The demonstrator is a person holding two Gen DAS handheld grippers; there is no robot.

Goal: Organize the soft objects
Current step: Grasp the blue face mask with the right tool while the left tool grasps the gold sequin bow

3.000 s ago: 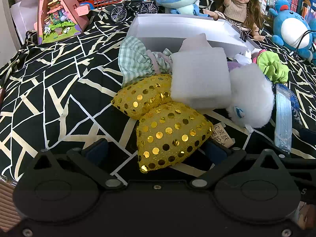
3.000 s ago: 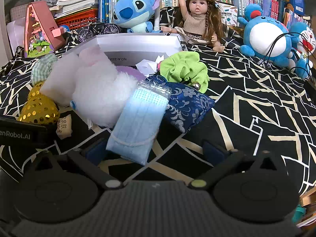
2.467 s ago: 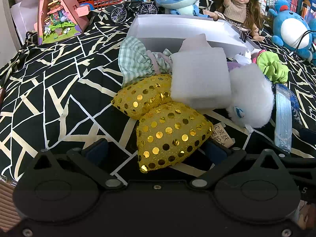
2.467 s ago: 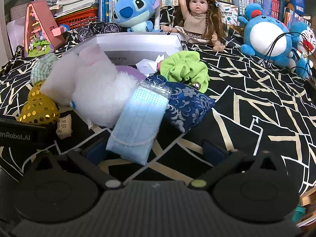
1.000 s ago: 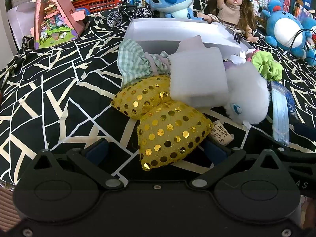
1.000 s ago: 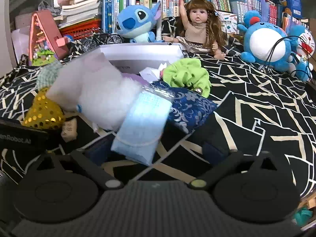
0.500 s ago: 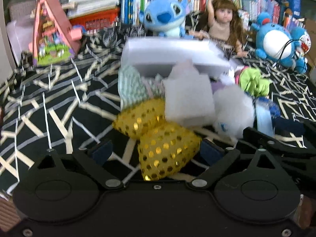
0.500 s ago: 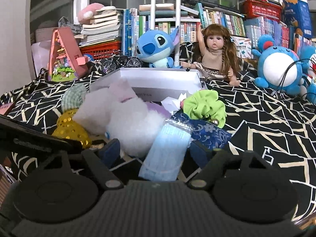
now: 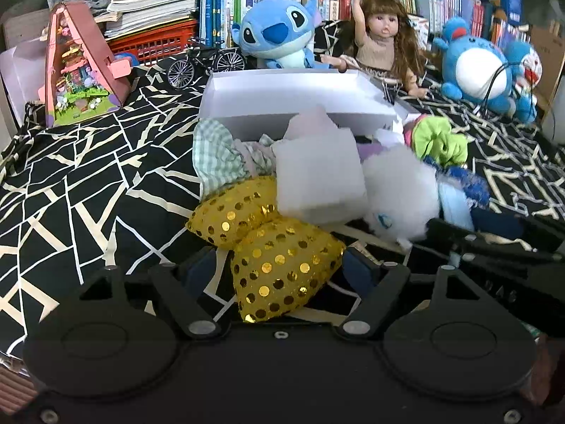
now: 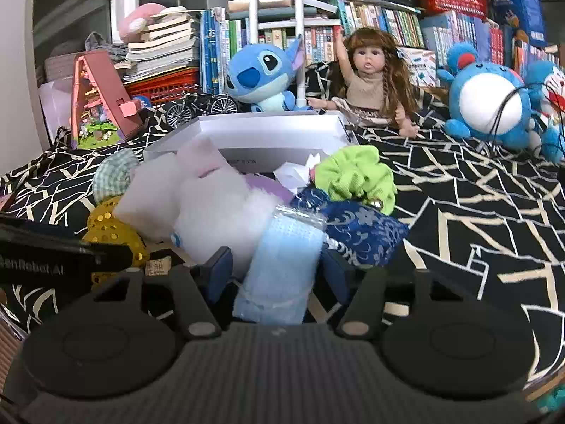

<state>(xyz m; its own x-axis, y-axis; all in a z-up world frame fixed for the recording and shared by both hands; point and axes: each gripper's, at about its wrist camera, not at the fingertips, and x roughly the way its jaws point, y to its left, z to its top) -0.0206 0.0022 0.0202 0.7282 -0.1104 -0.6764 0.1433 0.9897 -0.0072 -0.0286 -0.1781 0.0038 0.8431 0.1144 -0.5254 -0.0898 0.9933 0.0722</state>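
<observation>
Left gripper (image 9: 280, 270) set around the near lobe of the gold sequined bow (image 9: 282, 268), jaws just been closing, blue pads flanking the cushion at its sides; hard to tell from the left wrist view whether both pads press yet, so best read as narrowed around it, not clamped. Right gripper (image 10: 273, 275) likewise just been closing, pads at either edge of the bagged light-blue face masks (image 10: 282, 265), the pack standing between them; firm contact not certain either.

Rest of the pile heaped just in front of the open white box (image 9: 289, 88): white foam block (image 9: 317, 173) leaning on the bow's far lobe, fluffy white plush (image 9: 399, 190) beside it, checked green cloth (image 9: 219, 155), lime scrunchie (image 10: 356, 176), navy brocade pouch (image 10: 363, 229) touching the mask pack. All on the black patterned cloth (image 9: 88, 176), nothing yet in the box as far as visible.

Risks from here, as judgement:
- Slippery sequins and a squashy lobe: likely to squirt out of a partial pinch on lifting.
- Foam block resting on the bow: liable to tumble or drag along.
- Glossy mask bag: apt to slide or crumple, tugging the pouch.
- Two grippers close together: chance of knocking each other while lifting.
</observation>
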